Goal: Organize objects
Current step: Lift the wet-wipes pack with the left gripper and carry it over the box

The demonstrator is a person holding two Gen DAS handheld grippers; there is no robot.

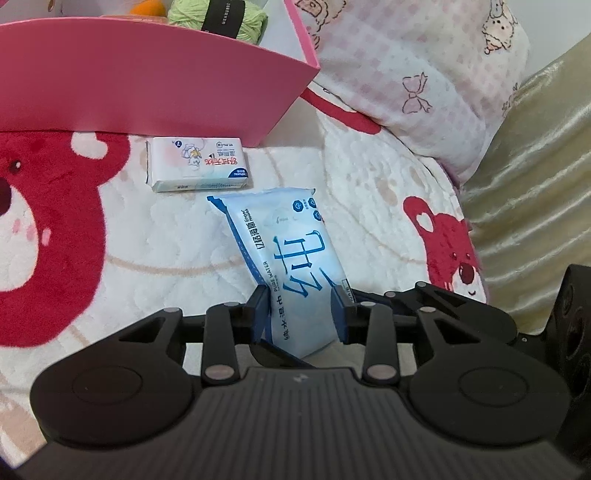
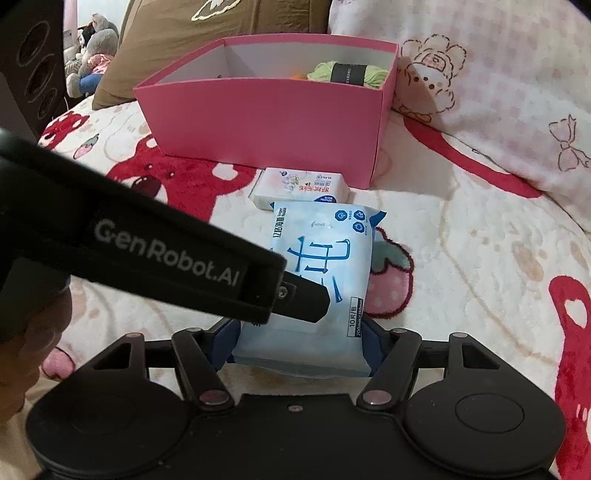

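A blue-and-white wet-wipes pack [image 1: 291, 258] lies on the bear-print blanket, also in the right wrist view [image 2: 317, 273]. My left gripper [image 1: 301, 314] has its two fingers pressed against the pack's sides. My right gripper [image 2: 301, 339] is closed on the pack's near end; the left gripper's body [image 2: 177, 266] crosses in front. A small white tissue pack [image 1: 199, 164] lies just beyond, in front of the pink box [image 1: 147, 85], which also shows in the right wrist view [image 2: 266, 122].
The pink box holds a green yarn skein [image 2: 351, 74] and something orange [image 1: 147, 7]. A pink-checked pillow [image 1: 424, 74] lies to the right, a brown pillow [image 2: 221, 18] behind the box. Plush toys [image 2: 92, 51] sit far left. A satin fabric [image 1: 535, 184] borders the blanket.
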